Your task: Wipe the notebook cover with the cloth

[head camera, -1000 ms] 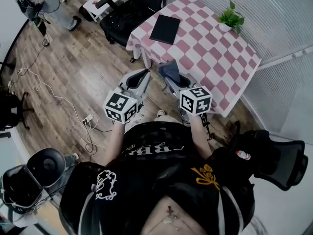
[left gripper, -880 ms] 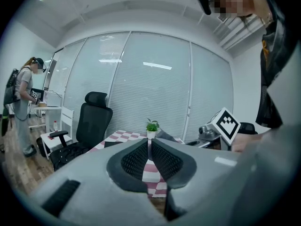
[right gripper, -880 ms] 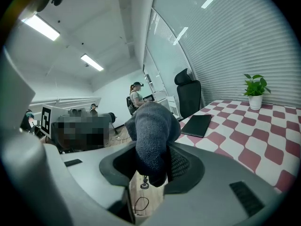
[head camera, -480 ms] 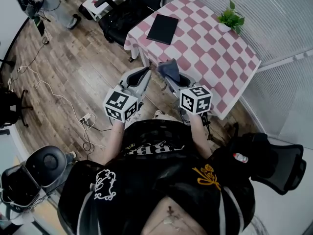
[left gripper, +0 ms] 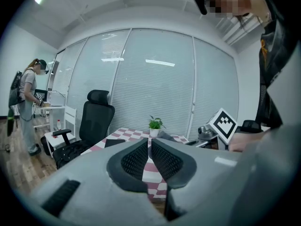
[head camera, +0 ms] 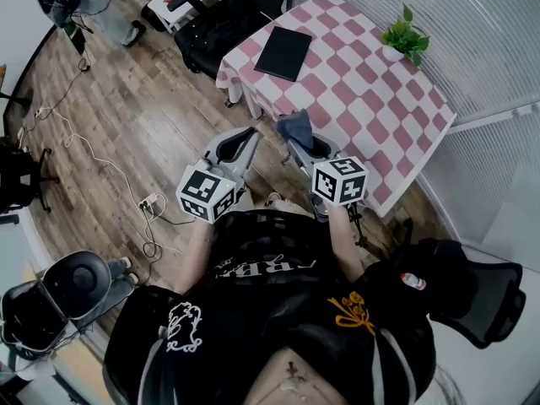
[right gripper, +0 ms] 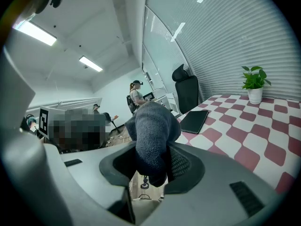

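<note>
Head view: both tools are held low in front of the person's body, near the worktop's near edge. The left tool point(head camera: 251, 133) sits at 9 o'clock of the right tool point(head camera: 291, 132), close to it but not touching.

The flat black rectangular notebook point(head camera: 284, 52) lies at 12 o'clock of the right tool and well apart from it. It rests on the pink-and-white checked worktop point(head camera: 371, 116), near the worktop's 10 o'clock corner. A small green potted plant point(head camera: 405, 39) stands at 3 o'clock of the notebook. A black office chair point(head camera: 224, 19) stands at 10 o'clock of it, on the wood floor.

Left gripper view adds the state of the left tool point(left gripper: 149, 142). Its ribbed pads are pressed together at the tips with nothing between them, and a slit widens further back. From the tips, the notebook point(left gripper: 114, 143) is at 9 o'clock, the plant point(left gripper: 154, 125) at 12 o'clock and the right tool's marker cube point(left gripper: 222, 124) at 2 o'clock.

Right gripper view adds the state of the right tool point(right gripper: 151, 160). It pinches a blue-grey knitted cloth point(right gripper: 150, 131), bunched. The bulk stands above the pads and a short end hangs below. In the head view the cloth point(head camera: 295, 126) is only a small clump at the tool's tip.

The notebook point(right gripper: 194, 120) is at 2 o'clock of the cloth, clear of it. It is closed and thin, with a plain dark matt cover. I can make out no marks on it.
</note>
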The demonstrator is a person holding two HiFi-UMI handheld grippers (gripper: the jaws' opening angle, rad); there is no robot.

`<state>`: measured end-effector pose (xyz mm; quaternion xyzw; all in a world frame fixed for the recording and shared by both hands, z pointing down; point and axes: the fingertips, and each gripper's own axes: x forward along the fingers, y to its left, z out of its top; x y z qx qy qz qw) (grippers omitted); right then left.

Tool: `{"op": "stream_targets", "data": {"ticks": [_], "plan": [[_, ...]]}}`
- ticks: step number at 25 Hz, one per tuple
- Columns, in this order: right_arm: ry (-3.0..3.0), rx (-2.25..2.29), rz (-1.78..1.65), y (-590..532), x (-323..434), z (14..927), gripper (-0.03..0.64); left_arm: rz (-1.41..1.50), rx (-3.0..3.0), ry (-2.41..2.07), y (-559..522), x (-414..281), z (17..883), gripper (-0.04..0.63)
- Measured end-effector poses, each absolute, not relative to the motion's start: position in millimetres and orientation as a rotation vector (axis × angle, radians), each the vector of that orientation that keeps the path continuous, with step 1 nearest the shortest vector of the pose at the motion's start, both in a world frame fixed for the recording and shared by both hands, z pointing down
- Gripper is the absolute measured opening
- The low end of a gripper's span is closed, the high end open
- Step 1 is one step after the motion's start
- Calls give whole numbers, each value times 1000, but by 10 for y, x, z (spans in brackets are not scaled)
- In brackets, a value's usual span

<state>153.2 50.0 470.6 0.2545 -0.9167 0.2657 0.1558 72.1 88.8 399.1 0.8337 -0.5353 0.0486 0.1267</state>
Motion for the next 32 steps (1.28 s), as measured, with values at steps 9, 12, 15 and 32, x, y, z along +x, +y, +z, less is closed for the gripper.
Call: {"op": "stream_targets", "data": {"ticks": [9, 12, 15, 32], "plan": [[-2594, 775, 788, 318, 1308, 4825, 121, 153, 2445, -1484, 677, 547, 4133, 17], [-2580, 810, 788, 148, 1135, 4828, 121, 156, 2475, -1450, 488, 388, 4142, 17], [-2571, 859, 795, -40, 930, 4809, 121, 163, 2504, -1414, 284, 161, 4126, 17], [-2467, 1155, 824, -942, -85, 4783, 121, 165, 2616, -1236, -604, -1136, 4071, 17]]}}
